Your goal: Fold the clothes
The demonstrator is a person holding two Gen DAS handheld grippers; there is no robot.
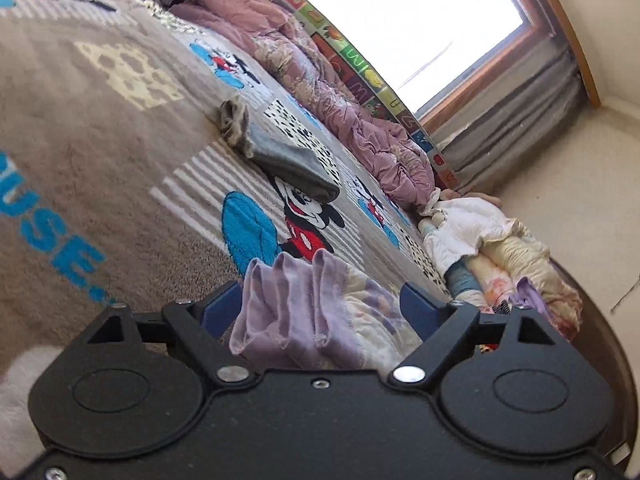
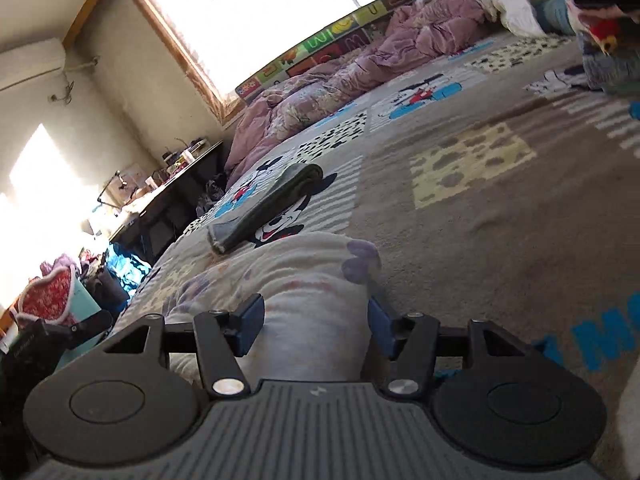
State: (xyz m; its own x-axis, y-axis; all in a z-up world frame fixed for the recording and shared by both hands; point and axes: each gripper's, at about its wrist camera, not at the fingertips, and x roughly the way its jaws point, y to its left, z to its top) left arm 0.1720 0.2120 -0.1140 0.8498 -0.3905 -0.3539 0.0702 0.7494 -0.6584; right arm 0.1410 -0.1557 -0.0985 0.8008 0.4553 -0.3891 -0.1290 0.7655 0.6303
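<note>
A cream garment with lilac print and lilac cuffs (image 1: 304, 320) is bunched between the blue fingers of my left gripper (image 1: 320, 306), which is shut on its gathered folds just above the cartoon-mouse rug (image 1: 100, 168). In the right wrist view the same garment (image 2: 296, 280) lies rumpled on the rug (image 2: 500, 220), and my right gripper (image 2: 316, 326) is shut on its near end. A folded grey garment (image 1: 288, 160) rests flat on the rug beyond the one I hold, also visible as the grey garment (image 2: 272, 204) ahead of the right gripper.
A crumpled purple quilt (image 1: 352, 120) runs along the alphabet play mat (image 1: 360, 68) under the window. A pile of loose clothes (image 1: 480, 240) lies at the rug's corner. In the right wrist view a dark desk (image 2: 172, 188) and clutter stand to the left.
</note>
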